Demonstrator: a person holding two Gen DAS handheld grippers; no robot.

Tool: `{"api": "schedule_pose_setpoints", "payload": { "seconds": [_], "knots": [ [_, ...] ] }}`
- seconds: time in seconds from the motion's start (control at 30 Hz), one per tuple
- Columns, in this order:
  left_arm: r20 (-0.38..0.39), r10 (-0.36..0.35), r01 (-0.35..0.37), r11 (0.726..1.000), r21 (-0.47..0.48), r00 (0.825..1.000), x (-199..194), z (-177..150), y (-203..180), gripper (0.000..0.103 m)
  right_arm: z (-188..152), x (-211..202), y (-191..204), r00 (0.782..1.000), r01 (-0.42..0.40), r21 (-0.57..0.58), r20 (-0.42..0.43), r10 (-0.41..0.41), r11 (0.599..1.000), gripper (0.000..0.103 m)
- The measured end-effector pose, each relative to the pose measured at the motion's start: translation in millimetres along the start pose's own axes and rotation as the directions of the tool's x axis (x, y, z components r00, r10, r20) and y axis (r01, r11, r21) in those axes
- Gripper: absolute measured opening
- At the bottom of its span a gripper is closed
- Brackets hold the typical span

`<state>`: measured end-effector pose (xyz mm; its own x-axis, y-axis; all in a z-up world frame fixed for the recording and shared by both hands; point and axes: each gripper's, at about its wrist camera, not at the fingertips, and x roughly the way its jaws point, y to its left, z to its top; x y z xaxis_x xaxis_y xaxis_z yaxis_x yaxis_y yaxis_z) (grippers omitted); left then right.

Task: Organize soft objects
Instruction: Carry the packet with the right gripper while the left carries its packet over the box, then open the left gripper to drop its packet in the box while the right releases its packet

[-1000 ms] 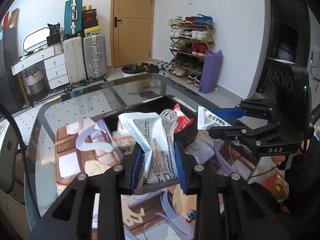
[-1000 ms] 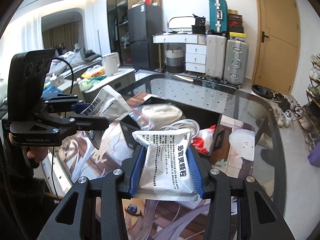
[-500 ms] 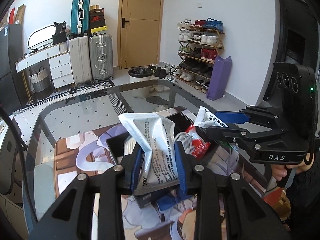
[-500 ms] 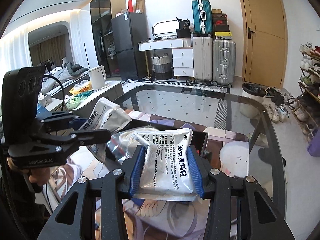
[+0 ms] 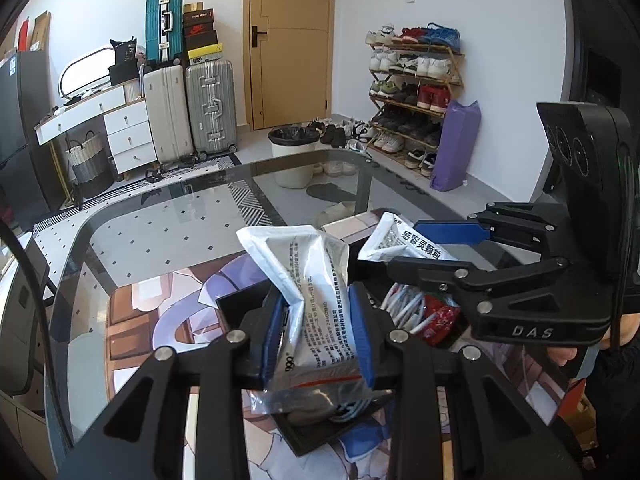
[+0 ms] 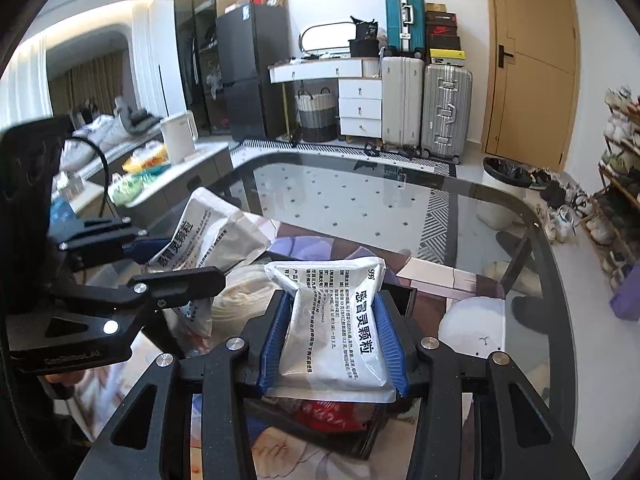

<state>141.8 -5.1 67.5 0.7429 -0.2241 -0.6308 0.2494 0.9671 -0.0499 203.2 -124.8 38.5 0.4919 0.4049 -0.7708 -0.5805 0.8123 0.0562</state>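
My left gripper (image 5: 318,332) is shut on a crumpled silver medicine sachet (image 5: 316,280) and holds it above a black open box (image 5: 320,436) on the glass table. My right gripper (image 6: 332,340) is shut on a second silver sachet (image 6: 336,320), also above the box (image 6: 360,440). Each gripper shows in the other's view, the right one (image 5: 432,248) to the right, the left one (image 6: 160,256) to the left. The box holds a clear plastic bag (image 5: 312,400), coiled white cable (image 5: 404,304), a red packet (image 5: 436,316) and a white bundle (image 6: 244,296).
The glass table (image 5: 168,232) carries a printed anime mat (image 5: 160,320) under the box. A white round pad (image 6: 472,328) lies right of the box. Beyond the table stand suitcases (image 5: 188,108), a bin (image 5: 294,152) and a shoe rack (image 5: 416,88).
Both grippers have moved forward with their sachets, from short of the box to directly above it. The box now sits low under the fingers.
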Motion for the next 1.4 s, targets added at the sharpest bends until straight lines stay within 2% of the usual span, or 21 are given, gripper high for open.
{"api": "schedule_pose_setpoints", "payload": {
  "seconds": [0.23,0.6,0.77,0.83,0.9,0.93,1.03,1.1,1.3,1.4],
  "knots": [
    [-0.036,-0.013,0.013,1.000,0.004,0.999,17,-6,-1,0.031,2,20,-3,0.999,0.018,-0.023,-0.036,-0.019,1.000,0.044],
    [-0.060,-0.029,0.030,0.999,0.031,0.998,23,-11,-4,0.031,-8,36,4,0.994,-0.004,-0.022,-0.110,0.002,1.000,0.044],
    [-0.068,-0.021,0.024,0.999,0.048,0.997,19,-13,-5,0.034,-8,36,9,0.996,0.001,-0.030,-0.085,-0.004,1.000,0.045],
    [-0.067,-0.016,0.020,0.998,0.052,0.998,18,-13,-7,0.036,-9,32,10,0.998,0.013,-0.046,-0.065,-0.016,0.999,0.050],
    [-0.069,-0.012,0.016,0.999,0.052,0.998,17,-15,-7,0.042,-10,25,12,0.999,0.027,-0.068,-0.034,-0.030,0.997,0.060],
    [-0.067,-0.016,0.020,0.999,0.047,0.998,16,-15,-7,0.045,-11,20,12,0.999,0.045,-0.083,-0.014,-0.046,0.996,0.061],
    [-0.057,-0.025,0.027,0.999,0.041,0.998,12,-16,-8,0.052,-15,7,12,0.996,0.086,-0.111,0.029,-0.083,0.990,0.074],
    [-0.050,-0.022,0.024,0.999,0.044,0.999,9,-17,-10,0.054,-18,-2,9,0.996,0.085,-0.099,0.049,-0.080,0.991,0.087],
    [-0.026,-0.012,0.014,0.998,0.058,1.000,-1,-21,-15,0.055,-27,-25,1,0.993,0.079,-0.062,0.098,-0.073,0.995,0.099],
    [-0.012,-0.008,0.009,0.999,0.046,1.000,-6,-22,-16,0.055,-30,-34,1,0.990,0.077,-0.043,0.119,-0.072,0.996,0.102]
  ]
}}
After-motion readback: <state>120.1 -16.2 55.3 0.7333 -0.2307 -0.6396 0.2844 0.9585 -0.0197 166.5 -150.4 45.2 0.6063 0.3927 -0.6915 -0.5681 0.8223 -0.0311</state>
